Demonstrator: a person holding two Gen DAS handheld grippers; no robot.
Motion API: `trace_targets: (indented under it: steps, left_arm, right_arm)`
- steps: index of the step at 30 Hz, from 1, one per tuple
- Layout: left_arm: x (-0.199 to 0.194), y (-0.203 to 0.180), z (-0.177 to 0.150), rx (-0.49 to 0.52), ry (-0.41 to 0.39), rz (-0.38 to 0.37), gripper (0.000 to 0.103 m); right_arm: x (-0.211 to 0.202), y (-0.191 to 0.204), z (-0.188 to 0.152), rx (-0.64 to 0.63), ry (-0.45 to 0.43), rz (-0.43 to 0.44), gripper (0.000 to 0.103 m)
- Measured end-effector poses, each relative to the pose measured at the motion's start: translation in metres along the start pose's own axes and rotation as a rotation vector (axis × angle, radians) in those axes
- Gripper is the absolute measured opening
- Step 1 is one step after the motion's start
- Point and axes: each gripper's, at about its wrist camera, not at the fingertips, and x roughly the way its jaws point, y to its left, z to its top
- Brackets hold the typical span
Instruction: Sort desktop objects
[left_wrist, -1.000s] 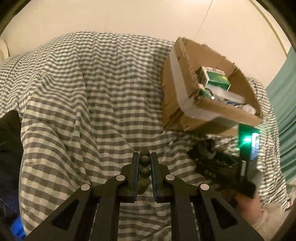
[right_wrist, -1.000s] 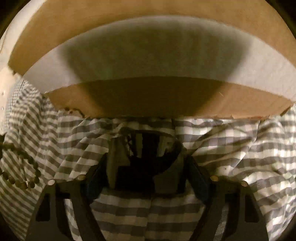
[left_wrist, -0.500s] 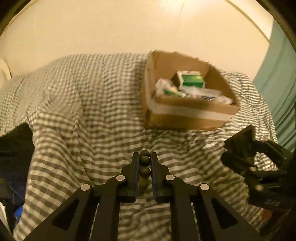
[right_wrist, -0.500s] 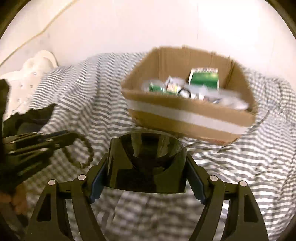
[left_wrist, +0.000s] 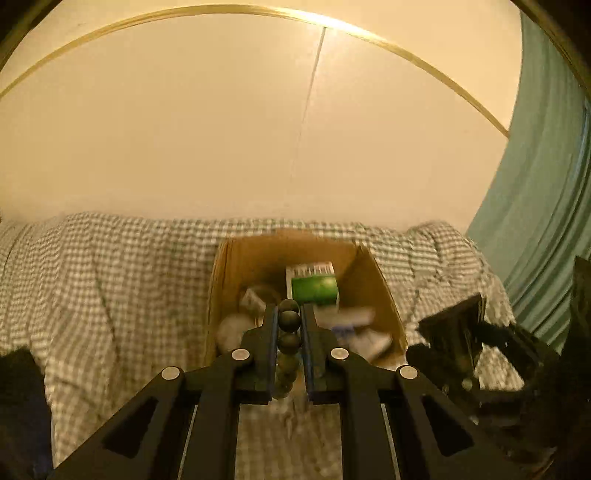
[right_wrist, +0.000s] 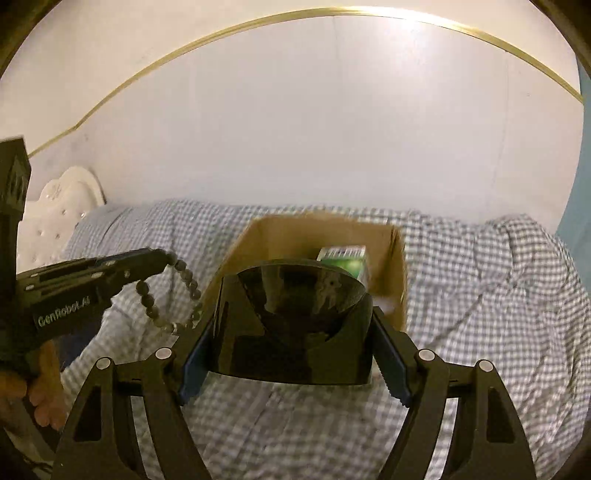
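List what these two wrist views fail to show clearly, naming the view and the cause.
- Small items in the cardboard box, left view: blurred, partly behind the left gripper and bead string.
- Box interior, right view: blocked by the black object in the right gripper.
- Green carton print: too small.

text: "GenRobot.AI" | on: left gripper (right_wrist: 162, 256) body | colour: white
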Motion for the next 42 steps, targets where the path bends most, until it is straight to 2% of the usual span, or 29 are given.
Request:
trace_targets:
  steps: [5,8,10,11,13,14,15,17,20,22,23,25,27,30,32,35,38,40,42]
  left_arm:
    - [0.081,0.004,0.015,-0.020,0.035,0.029,0.012]
    - [0.107,0.013,0.009,-0.048,0.023,0.078,0.012]
    - [0.119,0.017,0.005,-0.064,0.031,0.074,0.014]
    - [0.121,0.019,0.003,-0.063,0.052,0.072,0.018]
    - [0.120,0.017,-0.001,-0.037,0.059,0.090,0.046]
    - [0.115,0.015,-0.003,-0.029,0.054,0.103,0.072]
    - [0.106,0.013,-0.005,-0.029,0.029,0.115,0.083]
    - [0.075,0.012,-0.002,-0.048,-0.045,0.100,0.085]
    - [0.030,0.007,0.008,-0.071,-0.067,0.060,0.091]
    - [-0.007,0.000,0.016,-0.063,-0.115,0.064,0.095]
    - [-0.030,-0.004,0.020,-0.053,-0.152,0.074,0.100]
    - [-0.071,-0.011,0.025,-0.036,-0.225,0.126,0.103]
    - [-0.106,-0.016,0.027,-0.026,-0.281,0.167,0.103]
    - [-0.148,-0.020,0.020,-0.008,-0.303,0.131,0.103]
    - [-0.165,-0.018,0.002,0.003,-0.303,0.126,0.103]
    - [-0.171,-0.010,-0.048,0.034,-0.293,0.192,0.103]
    - [-0.156,0.004,-0.112,0.027,-0.328,0.240,0.103]
    - [-0.136,0.014,-0.149,0.002,-0.284,0.239,0.103]
    - [-0.116,0.021,-0.165,-0.029,-0.183,0.242,0.103]
  right_arm:
    - [0.056,-0.024,0.017,0.036,0.032,-0.006,0.077]
    - [0.095,-0.038,0.018,0.031,0.054,-0.033,0.077]
    - [0.110,-0.043,0.016,0.035,0.053,-0.042,0.077]
    - [0.117,-0.047,0.015,0.049,0.055,-0.040,0.077]
    - [0.121,-0.058,0.014,0.081,0.044,-0.035,0.078]
    - [0.118,-0.062,0.012,0.098,0.034,-0.023,0.078]
    - [0.112,-0.063,0.011,0.111,0.022,0.000,0.078]
    - [0.092,-0.066,0.010,0.109,-0.004,-0.006,0.080]
    - [0.047,-0.066,0.019,0.095,-0.042,-0.038,0.080]
    - [0.014,-0.063,0.027,0.083,-0.076,-0.064,0.088]
    - [-0.008,-0.059,0.030,0.072,-0.100,-0.082,0.091]
    - [-0.054,-0.052,0.036,0.035,-0.168,-0.152,0.103]
    - [-0.101,-0.039,0.039,-0.020,-0.253,-0.261,0.103]
    - [-0.160,-0.020,0.038,-0.060,-0.335,-0.333,0.103]
    - [-0.179,-0.015,0.032,-0.046,-0.345,-0.332,0.103]
    - [-0.194,-0.010,0.004,-0.014,-0.326,-0.269,0.103]
    - [-0.184,-0.009,-0.053,0.025,-0.298,-0.233,0.103]
    - [-0.162,-0.011,-0.101,0.056,-0.294,-0.277,0.103]
    - [-0.135,-0.011,-0.139,0.085,-0.251,-0.379,0.103]
